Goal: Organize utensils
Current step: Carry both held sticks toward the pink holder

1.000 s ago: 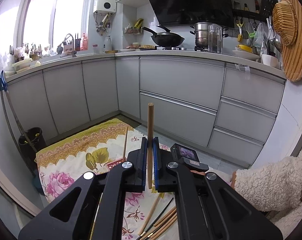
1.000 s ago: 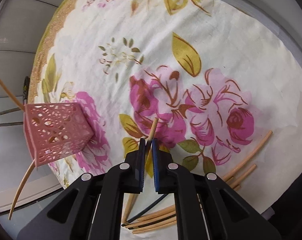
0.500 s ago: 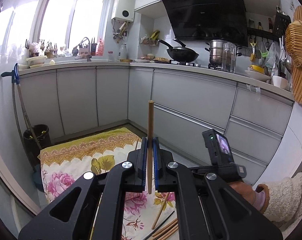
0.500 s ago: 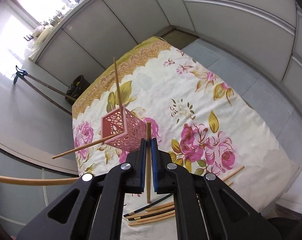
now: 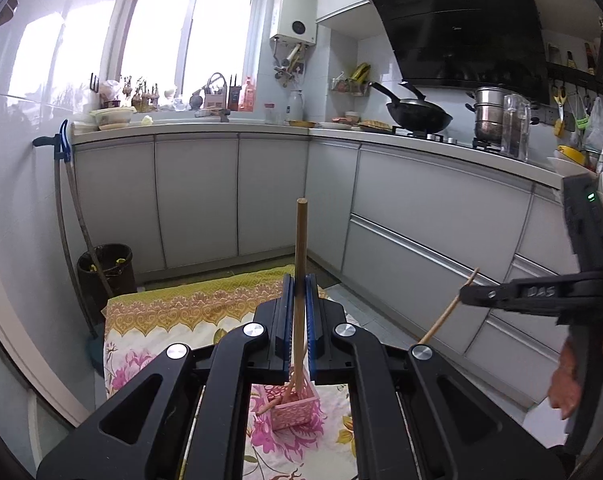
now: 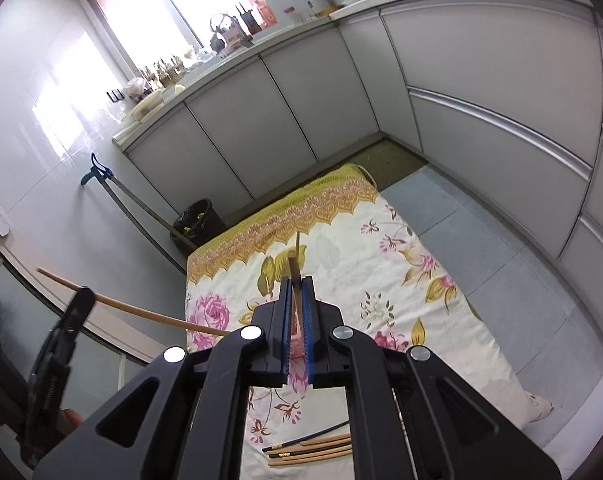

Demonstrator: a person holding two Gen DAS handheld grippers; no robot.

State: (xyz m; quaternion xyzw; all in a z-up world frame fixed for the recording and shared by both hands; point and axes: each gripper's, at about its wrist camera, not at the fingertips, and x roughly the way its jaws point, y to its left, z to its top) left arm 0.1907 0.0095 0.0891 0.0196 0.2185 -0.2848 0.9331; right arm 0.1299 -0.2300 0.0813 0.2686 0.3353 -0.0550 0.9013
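well, the left gripper (image 5: 297, 316) pinches an upright wooden chopstick (image 5: 300, 248) above the pink lattice holder (image 5: 291, 404); the right gripper (image 6: 296, 316) clamps another chopstick (image 6: 294, 280), loose chopsticks (image 6: 309, 449) lying beneath it on the floral cloth (image 6: 381, 280).

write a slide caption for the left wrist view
Left gripper holds a wooden chopstick upright above the pink perforated holder on the floral cloth.

left gripper (image 5: 297, 312) – clamps chopstick (image 5: 300, 248) | pink basket (image 5: 291, 406) – below
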